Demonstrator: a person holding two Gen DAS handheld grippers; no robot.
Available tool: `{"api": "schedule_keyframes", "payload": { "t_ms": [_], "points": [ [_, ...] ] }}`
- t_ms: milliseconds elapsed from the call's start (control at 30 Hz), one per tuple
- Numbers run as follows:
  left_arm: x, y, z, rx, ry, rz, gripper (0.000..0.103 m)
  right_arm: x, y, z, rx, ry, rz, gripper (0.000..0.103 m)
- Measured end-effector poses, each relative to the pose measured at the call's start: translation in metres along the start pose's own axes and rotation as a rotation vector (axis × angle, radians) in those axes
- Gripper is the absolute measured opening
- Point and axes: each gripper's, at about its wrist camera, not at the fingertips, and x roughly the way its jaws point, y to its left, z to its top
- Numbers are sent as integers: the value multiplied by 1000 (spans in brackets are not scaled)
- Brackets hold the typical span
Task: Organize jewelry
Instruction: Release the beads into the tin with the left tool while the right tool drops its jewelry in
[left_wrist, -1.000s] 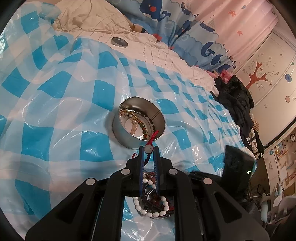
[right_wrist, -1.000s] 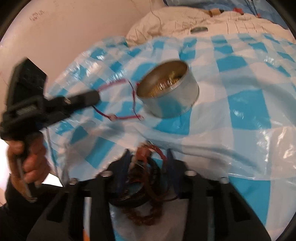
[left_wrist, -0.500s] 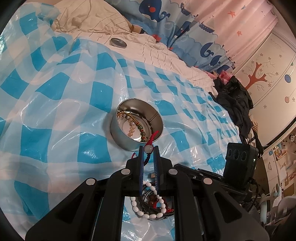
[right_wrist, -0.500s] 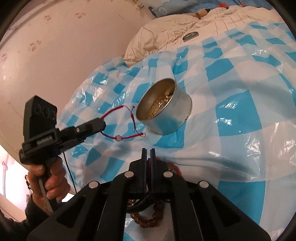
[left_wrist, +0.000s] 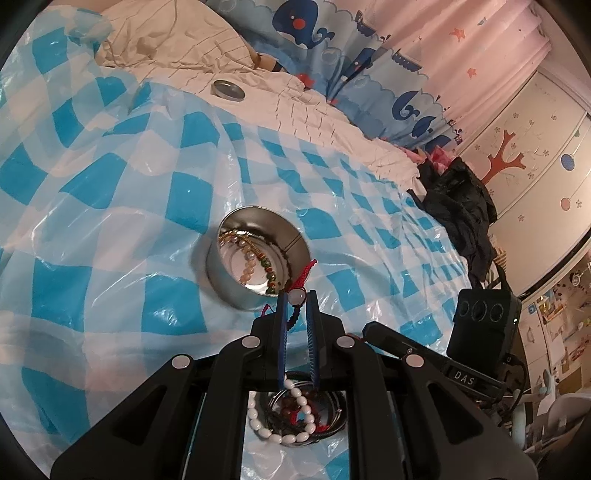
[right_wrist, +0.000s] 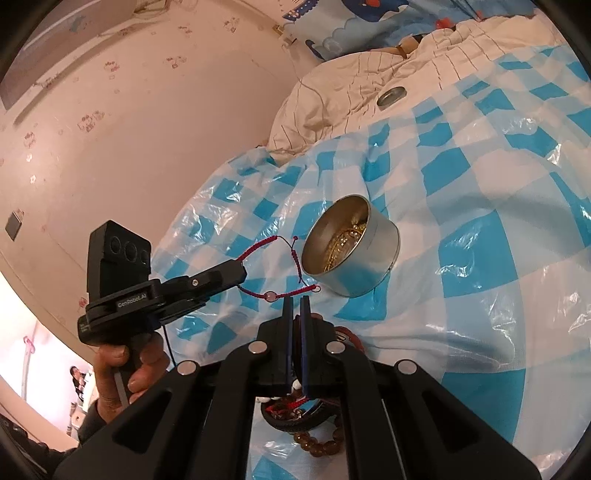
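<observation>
Right gripper (right_wrist: 294, 301) fingers now clenched empty, left gripper (left_wrist: 296, 295) grasping braided red cord bracelet (left_wrist: 300, 286), round tin (left_wrist: 255, 258).

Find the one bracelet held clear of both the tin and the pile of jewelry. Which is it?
The red cord bracelet with one pale bead, pinched in the left gripper. The other bracelets lie in the round tin or the pile.

"DAS" on right claw (left_wrist: 397, 345) body, "GenRobot.AI" on left claw (right_wrist: 236, 275) body
</observation>
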Motion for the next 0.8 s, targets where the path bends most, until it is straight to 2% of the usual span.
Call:
{"api": "schedule_keyframes", "payload": {
  "t_ms": [333, 533, 600, 700, 800],
  "points": [
    [15, -11, 17, -14, -22, -22, 9, -7, -3, 2, 18, -10, 13, 4],
    [39, -8, 32, -75, -43, -47, 9, -11, -7, 6, 35, -27, 12, 4],
    [52, -6, 34, -87, -33, 11, 11, -13, -8, 7, 36, -33, 9, 4],
    [70, -1, 33, -84, -2, 198, 22, -14, -11, 9, 44, -36, 5, 4],
    [67, 0, 33, -75, -4, 245, 38, -15, -11, 10, 43, -38, -4, 4]
  ]
}}
